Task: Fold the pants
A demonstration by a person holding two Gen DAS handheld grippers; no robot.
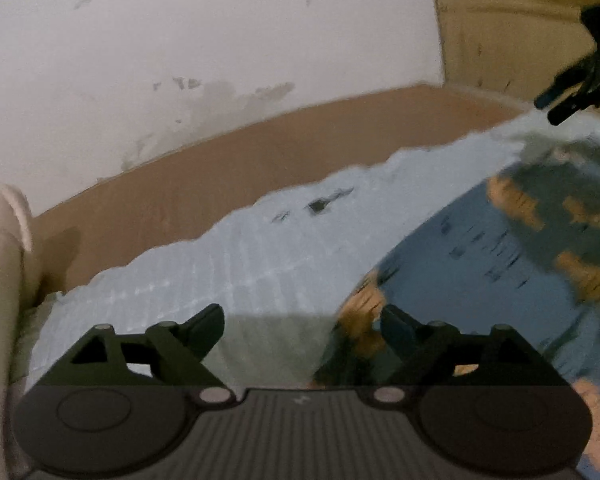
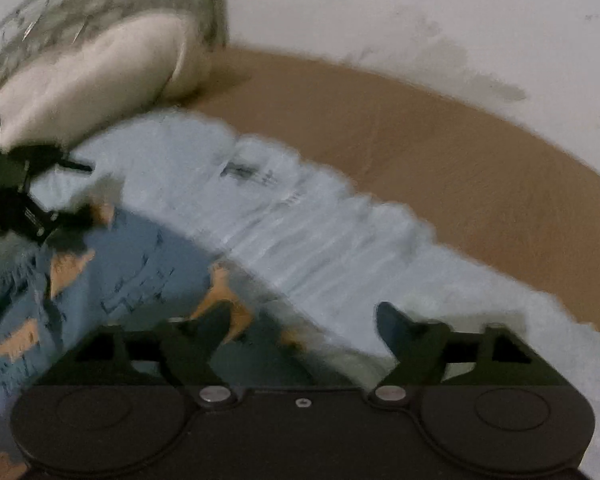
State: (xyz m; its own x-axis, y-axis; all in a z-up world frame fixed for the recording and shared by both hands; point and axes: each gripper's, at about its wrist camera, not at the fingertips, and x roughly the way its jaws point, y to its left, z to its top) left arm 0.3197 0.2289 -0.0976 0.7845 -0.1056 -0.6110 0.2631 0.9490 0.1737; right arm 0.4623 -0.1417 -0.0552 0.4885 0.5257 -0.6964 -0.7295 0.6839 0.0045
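The pants (image 1: 480, 240) are blue cloth with orange and dark patterned patches, lying on a light blue ribbed blanket (image 1: 260, 256) on a bed. In the left wrist view my left gripper (image 1: 302, 326) is open, fingers spread over the blanket's near edge beside a patterned patch. My right gripper (image 1: 556, 108) shows at the far right, above the blanket. In the right wrist view the pants (image 2: 140, 268) lie at lower left. My right gripper (image 2: 300, 326) is open over the pants' edge and blanket (image 2: 340, 232). My left gripper (image 2: 70, 192) shows at the left, open. Both views are blurred.
A brown sheet (image 1: 220, 176) covers the bed beyond the blanket, up to a white stained wall (image 1: 220, 40). A white pillow (image 2: 92, 76) lies at the bed's head, with a patterned one (image 2: 100, 4) behind it. A wooden door (image 1: 520, 28) stands far right.
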